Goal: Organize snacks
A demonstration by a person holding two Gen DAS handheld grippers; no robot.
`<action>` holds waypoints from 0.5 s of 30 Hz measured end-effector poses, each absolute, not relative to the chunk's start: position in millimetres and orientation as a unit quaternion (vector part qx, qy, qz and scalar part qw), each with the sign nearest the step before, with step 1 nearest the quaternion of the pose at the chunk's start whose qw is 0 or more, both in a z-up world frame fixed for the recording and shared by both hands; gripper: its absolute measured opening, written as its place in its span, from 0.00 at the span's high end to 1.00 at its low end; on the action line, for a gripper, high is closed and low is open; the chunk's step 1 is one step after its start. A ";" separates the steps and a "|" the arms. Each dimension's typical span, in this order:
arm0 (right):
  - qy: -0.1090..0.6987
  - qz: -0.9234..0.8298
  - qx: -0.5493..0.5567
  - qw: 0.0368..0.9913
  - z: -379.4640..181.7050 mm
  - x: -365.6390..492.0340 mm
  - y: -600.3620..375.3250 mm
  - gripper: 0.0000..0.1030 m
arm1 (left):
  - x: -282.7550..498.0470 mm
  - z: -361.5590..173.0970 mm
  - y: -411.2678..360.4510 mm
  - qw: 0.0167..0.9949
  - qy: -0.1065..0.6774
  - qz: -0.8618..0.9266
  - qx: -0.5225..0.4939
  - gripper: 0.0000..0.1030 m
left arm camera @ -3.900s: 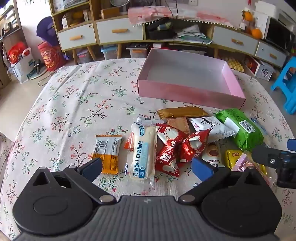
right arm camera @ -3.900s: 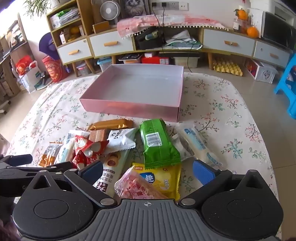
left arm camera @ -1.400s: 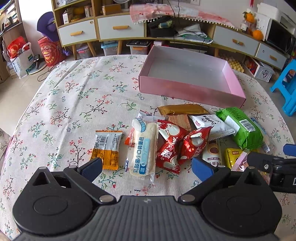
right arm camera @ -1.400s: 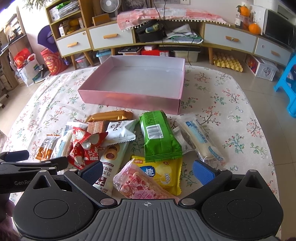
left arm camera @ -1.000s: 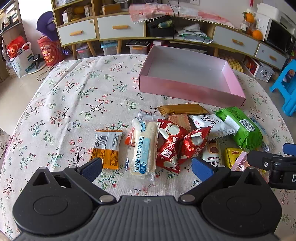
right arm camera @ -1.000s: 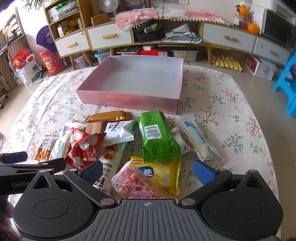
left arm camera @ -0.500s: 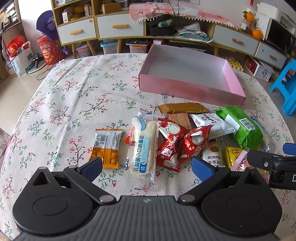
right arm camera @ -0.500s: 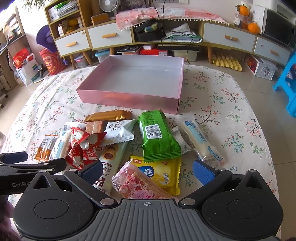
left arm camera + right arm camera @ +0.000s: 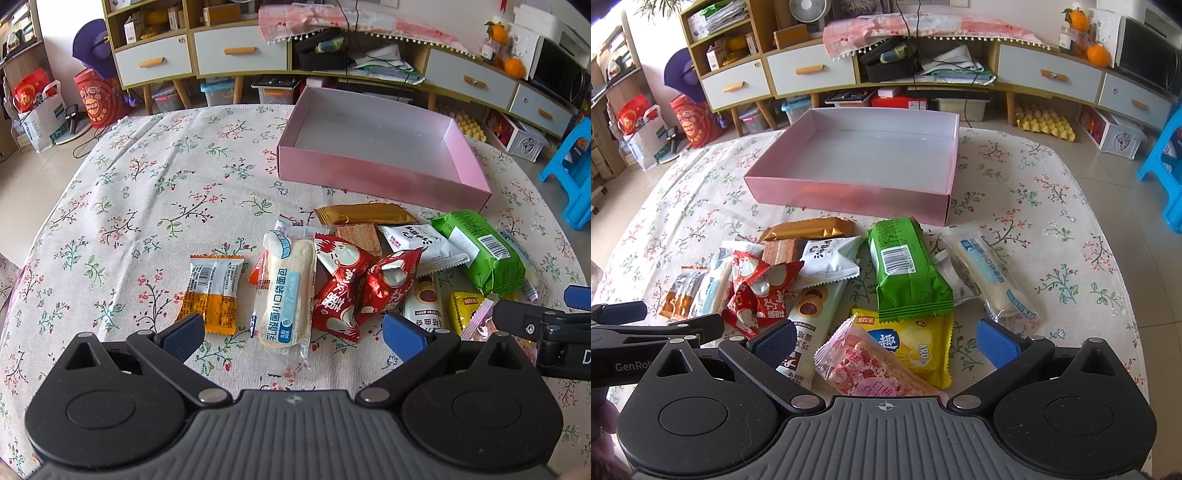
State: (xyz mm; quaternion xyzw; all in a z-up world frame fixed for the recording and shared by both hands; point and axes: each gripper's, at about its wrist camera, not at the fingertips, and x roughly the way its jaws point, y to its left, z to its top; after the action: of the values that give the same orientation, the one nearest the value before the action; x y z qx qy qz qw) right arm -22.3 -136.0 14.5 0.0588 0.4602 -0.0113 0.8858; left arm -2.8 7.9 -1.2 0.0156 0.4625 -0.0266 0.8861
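An empty pink box sits at the far side of the floral table. In front of it lies a heap of wrapped snacks: a white bread pack, two red packets, an orange-and-white packet, a gold bar and a green pack. My left gripper stands open just short of the bread pack. My right gripper is open over a pink bag and a yellow chip bag. A second bread pack lies to the right.
The cloth-covered table has bare room on its left half. Behind it stand a low cabinet with drawers, bags on the floor and a blue stool. Each gripper shows at the edge of the other's view.
Both grippers have drifted only slightly; the snacks and the box lie as before, and both jaws stay open.
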 end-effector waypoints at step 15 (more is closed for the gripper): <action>0.436 -0.001 0.103 0.894 27.2 -14.2 -152.2 0.00 | 7.3 8.0 5.2 0.888 0.454 -0.062 0.041 0.00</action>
State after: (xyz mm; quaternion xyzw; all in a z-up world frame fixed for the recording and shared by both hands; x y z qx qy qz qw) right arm -14.2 -152.2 27.2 0.1031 0.4364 -0.0014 0.8938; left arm 7.3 5.2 8.0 0.0411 0.4535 -0.0617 0.8881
